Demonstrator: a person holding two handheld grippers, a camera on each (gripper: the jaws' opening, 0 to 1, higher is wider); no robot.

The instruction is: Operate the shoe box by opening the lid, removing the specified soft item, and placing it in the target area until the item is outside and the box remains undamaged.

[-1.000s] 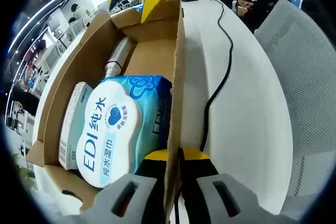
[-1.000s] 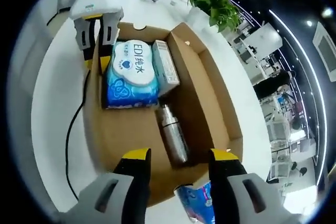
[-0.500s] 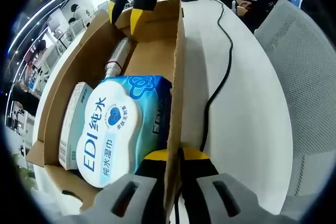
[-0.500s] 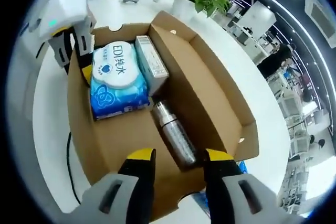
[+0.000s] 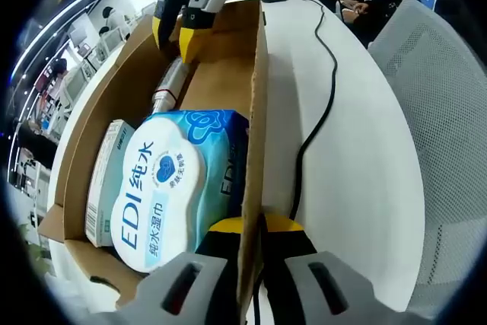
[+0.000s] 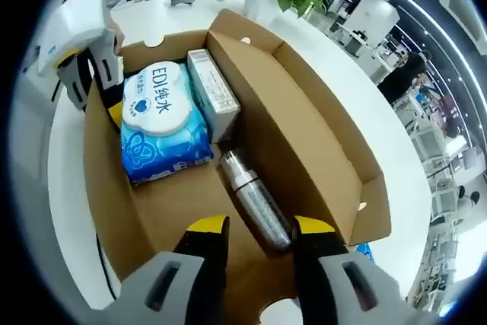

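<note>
1. White tabletop (image 5: 358,188) carries our open cardboard box (image 6: 304,135), a black cable (image 5: 323,104) trailing at 1 o'clock.
2. We clamp the left gripper (image 5: 251,245) on the box wall.
3. Our right gripper (image 6: 259,237), jaws parted, hangs over a steel bottle (image 6: 255,199).
4. Wet wipes pack (image 6: 160,123) lies beside a small carton (image 6: 213,93).

White table (image 5: 358,180), open cardboard shoe box (image 6: 304,142), black cable (image 5: 316,123)
</note>
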